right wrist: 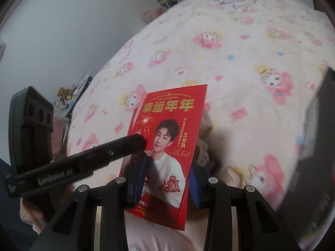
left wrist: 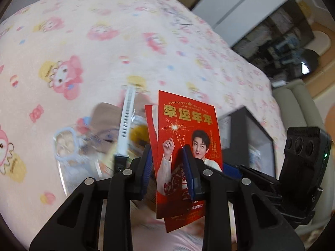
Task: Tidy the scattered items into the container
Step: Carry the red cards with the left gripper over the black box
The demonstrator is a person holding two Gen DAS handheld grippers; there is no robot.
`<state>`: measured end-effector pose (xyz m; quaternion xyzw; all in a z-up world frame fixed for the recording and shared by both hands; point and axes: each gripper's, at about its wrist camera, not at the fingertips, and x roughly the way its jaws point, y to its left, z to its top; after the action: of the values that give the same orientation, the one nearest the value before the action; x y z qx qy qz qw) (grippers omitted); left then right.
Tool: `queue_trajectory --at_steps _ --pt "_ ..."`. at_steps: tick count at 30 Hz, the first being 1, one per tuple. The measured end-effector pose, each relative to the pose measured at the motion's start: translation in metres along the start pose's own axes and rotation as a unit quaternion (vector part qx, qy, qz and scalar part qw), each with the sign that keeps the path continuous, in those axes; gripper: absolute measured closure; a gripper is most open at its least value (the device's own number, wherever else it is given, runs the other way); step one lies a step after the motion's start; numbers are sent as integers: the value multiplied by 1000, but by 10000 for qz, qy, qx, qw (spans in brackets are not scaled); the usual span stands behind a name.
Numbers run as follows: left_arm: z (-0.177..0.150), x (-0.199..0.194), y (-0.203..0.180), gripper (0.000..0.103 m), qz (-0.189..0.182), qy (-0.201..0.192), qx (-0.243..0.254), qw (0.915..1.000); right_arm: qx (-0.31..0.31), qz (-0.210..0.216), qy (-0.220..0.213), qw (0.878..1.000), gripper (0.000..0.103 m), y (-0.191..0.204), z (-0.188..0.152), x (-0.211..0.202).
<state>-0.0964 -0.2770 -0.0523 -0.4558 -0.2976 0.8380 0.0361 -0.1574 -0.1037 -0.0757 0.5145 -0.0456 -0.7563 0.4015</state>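
Note:
A red card (left wrist: 184,129) with gold characters and a young man's portrait stands upright between the blue pads of my left gripper (left wrist: 167,167), which is shut on it; a second red card edge shows behind it. The same red card (right wrist: 171,129) sits between the blue pads of my right gripper (right wrist: 167,175), which also looks closed on it. The left gripper's black finger (right wrist: 125,146) reaches in from the left and touches the card. A clear plastic container (left wrist: 83,142) with blurred items lies left of the card on the bed. A black box (left wrist: 251,138) stands to the right.
A pink cartoon-print blanket (left wrist: 104,52) covers the bed. A white strap-like item (left wrist: 126,121) lies across the clear container. The black box also shows at the right edge of the right wrist view (right wrist: 314,125). White furniture and shelves (left wrist: 251,10) stand beyond the bed.

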Motion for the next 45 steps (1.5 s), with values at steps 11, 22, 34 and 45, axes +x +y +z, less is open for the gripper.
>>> queue_trajectory --at_steps 11,22,34,45 --pt "-78 50 -139 72 -608 815 1162 9880 314 -861 -569 9942 69 -61 -105 -133" --pt "-145 118 -176 69 -704 1104 1696 9768 580 -1674 -208 9840 69 -145 -156 -121" --pt "-148 109 -158 67 -872 709 1479 9826 1126 -1177 -829 9832 69 -164 -163 -148" --pt "-144 96 -157 71 -829 131 1393 9867 787 -1432 -644 9845 73 -152 -164 -134"
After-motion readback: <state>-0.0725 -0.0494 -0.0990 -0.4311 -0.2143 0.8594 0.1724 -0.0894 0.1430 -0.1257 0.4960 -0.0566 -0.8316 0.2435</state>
